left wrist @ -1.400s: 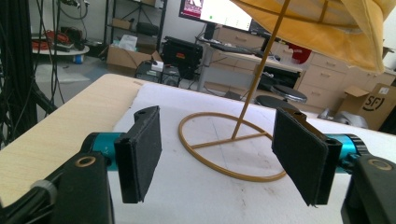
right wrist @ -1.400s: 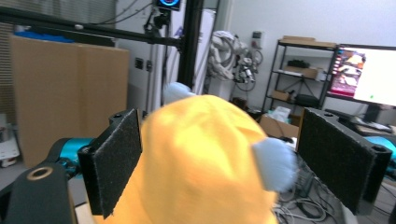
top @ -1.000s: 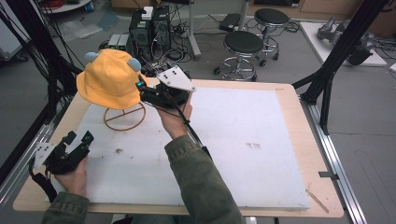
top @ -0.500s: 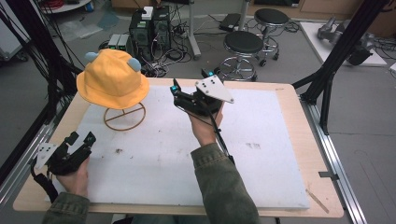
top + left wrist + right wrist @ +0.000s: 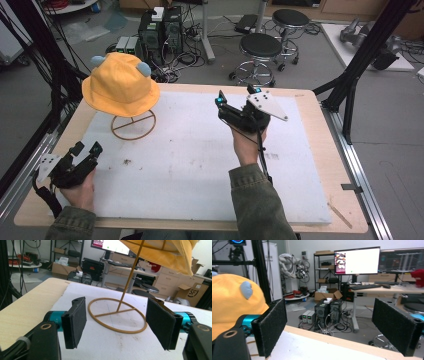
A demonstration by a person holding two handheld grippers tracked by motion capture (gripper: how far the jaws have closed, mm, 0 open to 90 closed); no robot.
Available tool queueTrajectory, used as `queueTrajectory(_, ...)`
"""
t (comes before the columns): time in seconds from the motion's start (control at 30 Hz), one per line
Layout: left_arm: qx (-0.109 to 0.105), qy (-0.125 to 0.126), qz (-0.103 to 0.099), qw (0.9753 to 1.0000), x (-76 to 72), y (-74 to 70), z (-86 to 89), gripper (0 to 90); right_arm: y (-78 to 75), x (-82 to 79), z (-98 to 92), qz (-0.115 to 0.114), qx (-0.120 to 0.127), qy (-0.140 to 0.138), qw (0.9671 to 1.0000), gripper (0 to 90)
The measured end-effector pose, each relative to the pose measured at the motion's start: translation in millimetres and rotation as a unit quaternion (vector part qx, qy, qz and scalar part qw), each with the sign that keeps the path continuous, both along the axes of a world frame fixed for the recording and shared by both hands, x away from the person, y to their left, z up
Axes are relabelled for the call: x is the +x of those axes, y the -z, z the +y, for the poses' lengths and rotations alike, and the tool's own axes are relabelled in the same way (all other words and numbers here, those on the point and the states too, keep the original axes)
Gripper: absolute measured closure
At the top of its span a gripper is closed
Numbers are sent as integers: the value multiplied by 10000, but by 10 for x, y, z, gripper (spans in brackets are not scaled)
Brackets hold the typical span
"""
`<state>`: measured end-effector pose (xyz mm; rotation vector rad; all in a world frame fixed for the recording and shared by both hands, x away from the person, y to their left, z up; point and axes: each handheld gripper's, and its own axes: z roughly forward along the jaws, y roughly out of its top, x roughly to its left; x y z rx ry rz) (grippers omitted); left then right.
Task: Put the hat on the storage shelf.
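1. Nearest the table's left edge: left gripper [image 5: 80, 159], jaws spread wide, holding nothing, resting low on the white mat [image 5: 190, 165].
2. Just ahead of that gripper: wire stand [image 5: 133, 124], ring base flat on the mat, carrying the yellow hat [image 5: 120, 85] upright on its top.
3. Well to the right of the hat: right gripper [image 5: 235, 107], raised, jaws wide apart, empty, hat apart from it.
4. Judged step: hat seated on stand. Next move likely calls for parking the right gripper.
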<state>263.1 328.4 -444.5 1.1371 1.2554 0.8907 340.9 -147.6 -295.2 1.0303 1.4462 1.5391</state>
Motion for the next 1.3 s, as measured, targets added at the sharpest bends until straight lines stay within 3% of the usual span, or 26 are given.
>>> queueTrajectory(0.23,0,13,19,10000,1,4,-15,332,90,-111,-242,29,-35,213,9998,117)
queueTrajectory(0.43,1,19,30,10000,-3,5,-18,332,297,-196,-489,231,-112,488,9985,116)
queueTrajectory(0.6,13,25,29,10000,-7,3,-26,333,484,-326,-737,428,-116,753,9962,108)
queueTrajectory(0.63,8,29,29,10000,-8,3,-31,332,495,-344,-780,630,-93,859,9943,104)
queueTrajectory(0.73,2,42,27,10000,-20,3,-45,332,607,-423,-913,463,29,1045,9934,105)
queueTrajectory(0.8,9,53,26,10000,-31,3,-51,332,658,-445,-984,641,18,1105,9918,105)
queueTrajectory(1.17,-40,36,51,10000,-67,10,-46,333,934,-623,-1139,927,-147,1300,9871,105)
queueTrajectory(1.3,-47,49,56,10000,-75,11,-45,333,1020,-691,-1159,885,-199,1389,9861,105)
